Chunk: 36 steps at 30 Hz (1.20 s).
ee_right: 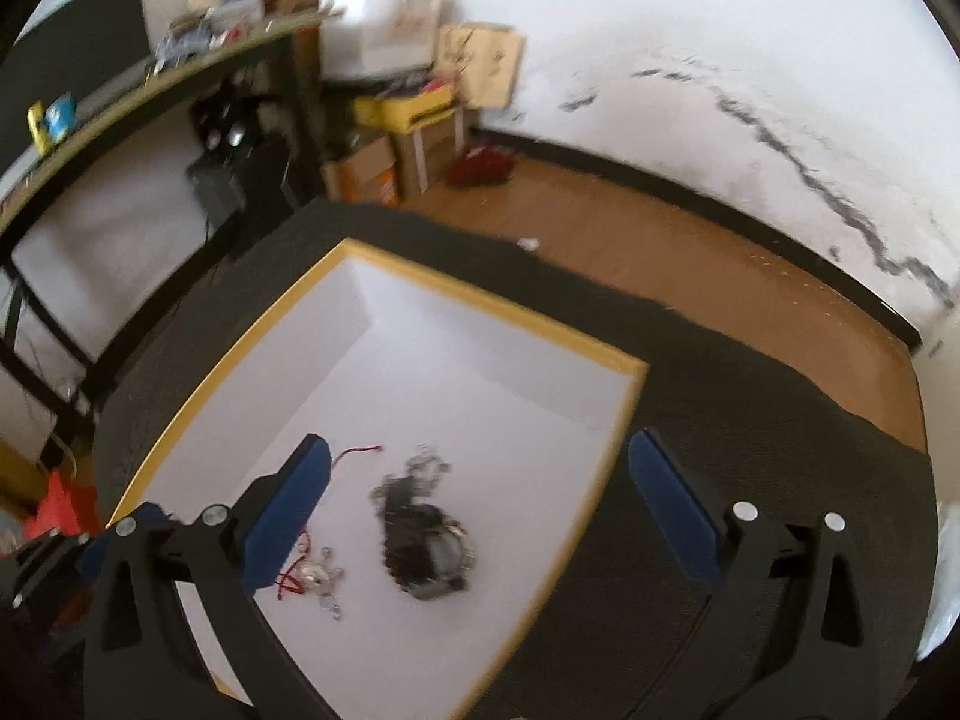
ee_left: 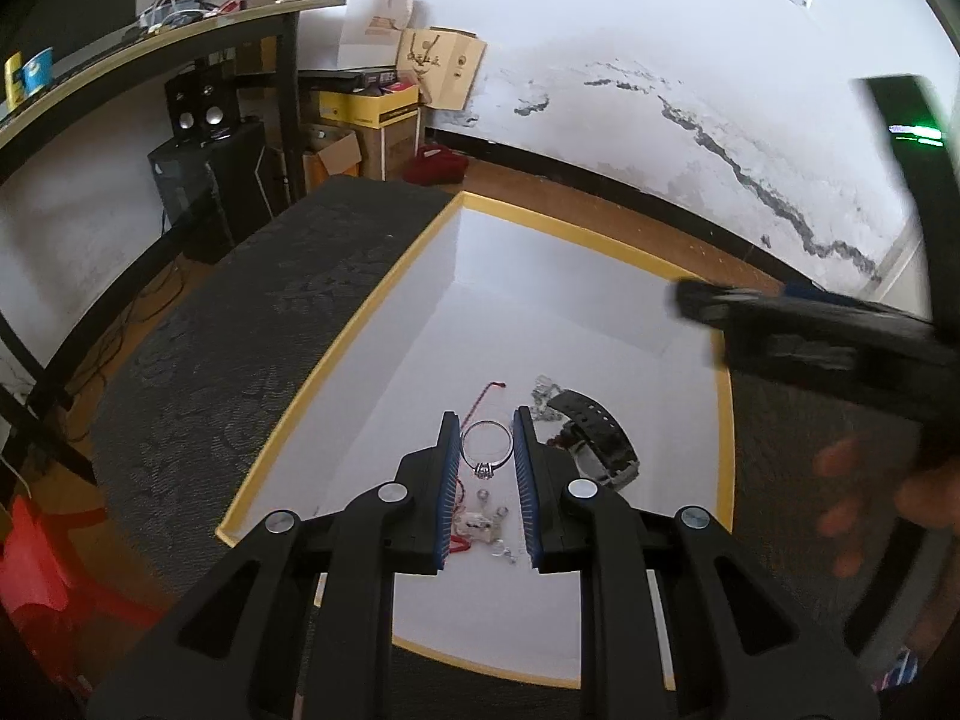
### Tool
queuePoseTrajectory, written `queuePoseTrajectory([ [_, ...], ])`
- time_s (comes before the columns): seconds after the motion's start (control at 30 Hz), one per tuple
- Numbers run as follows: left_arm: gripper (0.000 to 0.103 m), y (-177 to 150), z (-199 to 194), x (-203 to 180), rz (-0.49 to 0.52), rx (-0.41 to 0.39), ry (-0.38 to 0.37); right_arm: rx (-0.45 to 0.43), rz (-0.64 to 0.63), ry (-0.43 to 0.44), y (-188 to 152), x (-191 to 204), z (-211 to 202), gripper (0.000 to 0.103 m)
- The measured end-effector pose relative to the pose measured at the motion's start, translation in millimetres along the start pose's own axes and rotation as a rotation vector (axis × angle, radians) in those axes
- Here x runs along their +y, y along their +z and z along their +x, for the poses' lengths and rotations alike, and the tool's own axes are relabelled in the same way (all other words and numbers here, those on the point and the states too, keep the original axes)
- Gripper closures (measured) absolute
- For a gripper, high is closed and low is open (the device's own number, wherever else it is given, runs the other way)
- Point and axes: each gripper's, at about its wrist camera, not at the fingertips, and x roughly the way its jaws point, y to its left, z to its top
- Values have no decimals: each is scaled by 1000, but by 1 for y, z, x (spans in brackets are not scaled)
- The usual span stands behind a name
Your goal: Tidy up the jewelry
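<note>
Left claw (ee_left: 487,420) gripping ring (ee_left: 487,443), frame centre; right claw (ee_right: 480,498) wide open. Next, probably: place ring in tray (ee_left: 336,354).

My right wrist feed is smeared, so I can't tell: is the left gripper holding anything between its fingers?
Observer: Yes. The left wrist view shows the left gripper shut on a silver ring, with its stone at the camera end.
Operator: Where is the watch from there?
Observer: The black watch lies on the box floor just right of the fingers. A silver chain is bunched at its far end.
Operator: And my own gripper?
Observer: The right gripper is a blurred shape that seems to be above the box's yellow right rim.
</note>
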Motion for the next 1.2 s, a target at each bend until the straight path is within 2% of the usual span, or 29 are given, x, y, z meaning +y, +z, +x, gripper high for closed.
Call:
queuePoseTrajectory([
  [0.13, 85, -2, 10, -10, 31, 24, 10, -59, 79, -62, -19, -40, -23, 7],
  [0.27, 85, -3, 26, -19, 54, 62, 33, -47, 160, -55, -49, -76, -33, 7],
  [0.5, 85, -3, 51, -27, 60, 114, 67, -48, 167, 4, -79, -89, -48, 7],
  [0.63, 85, -5, 60, -31, 76, 133, 87, -27, 161, 9, -90, -97, -49, 7],
  [0.87, 83, -5, 69, -36, 86, 142, 131, -40, 203, -5, -100, -122, -61, 7],
  [0.93, 70, -5, 68, -38, 80, 138, 141, -42, 211, -9, -101, -127, -63, 7],
  [0.97, 53, -6, 67, -41, 78, 137, 145, -40, 213, -9, -102, -129, -63, 7],
  [1.0, 40, -5, 66, -42, 78, 132, 149, -38, 213, -10, -103, -130, -63, 7],
  [1.07, 35, -4, 62, -44, 78, 108, 154, -40, 211, -11, -104, -133, -65, 7],
  [1.1, 26, -4, 60, -45, 76, 104, 156, -40, 210, -11, -103, -132, -65, 7],
  [1.2, 24, -4, 58, -47, 62, 106, 147, -43, 209, -13, -104, -135, -67, 7],
])
